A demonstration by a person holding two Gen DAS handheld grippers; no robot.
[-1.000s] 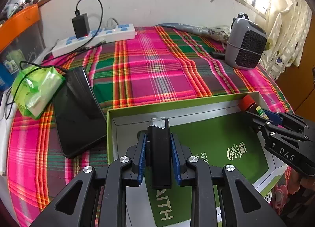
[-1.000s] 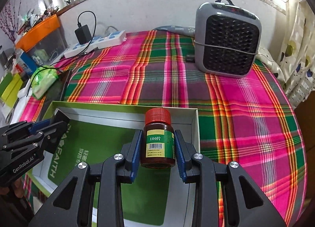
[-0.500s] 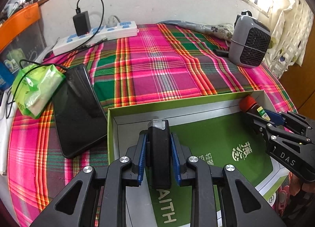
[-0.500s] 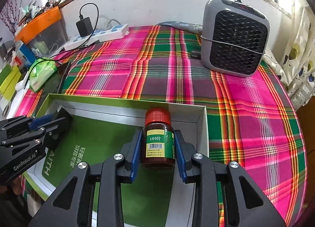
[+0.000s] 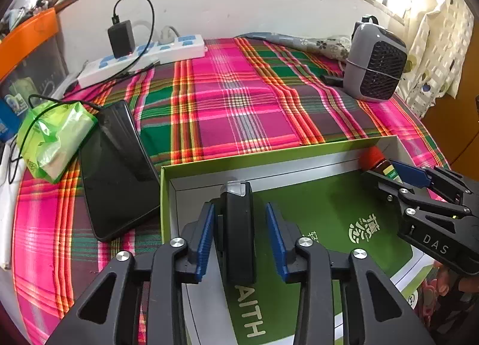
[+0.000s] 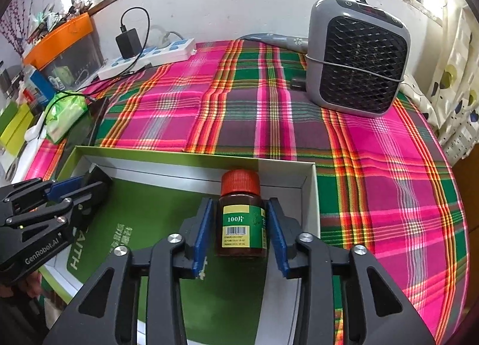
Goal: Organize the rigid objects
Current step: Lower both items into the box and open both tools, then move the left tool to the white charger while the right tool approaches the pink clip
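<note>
On the left, my left gripper (image 5: pixel 241 237) has just let go: half a second ago its blue pads were pressed flat against the slim black rectangular device with a clear cap (image 5: pixel 238 225), and now the jaws are opening, with clear gaps on both sides. The device stays between them, near the far-left corner of the shallow green-rimmed cardboard box with a green printed floor (image 5: pixel 299 154). I take it as delivered, standing or leaning on its own. Its long axis runs away from me toward the box's far wall, clear cap at the far end.

On the right, my right gripper (image 6: pixel 239 234) is doing the same. Its jaws are opening around the brown plastic pill bottle with a red screw cap and green-and-yellow label (image 6: pixel 242 216), which it was pinching a moment ago; a sliver of daylight now shows at each pad. The bottle sits by the box's far-right corner, long axis pointing at the far wall, red cap farthest from me, label facing the camera. Whether it stands upright or lies on its side I cannot tell for sure.

Both rigid items now look placed in the box at opposite far corners. I'd judge the next step is to back both grippers out cleanly without clipping either item.
</note>
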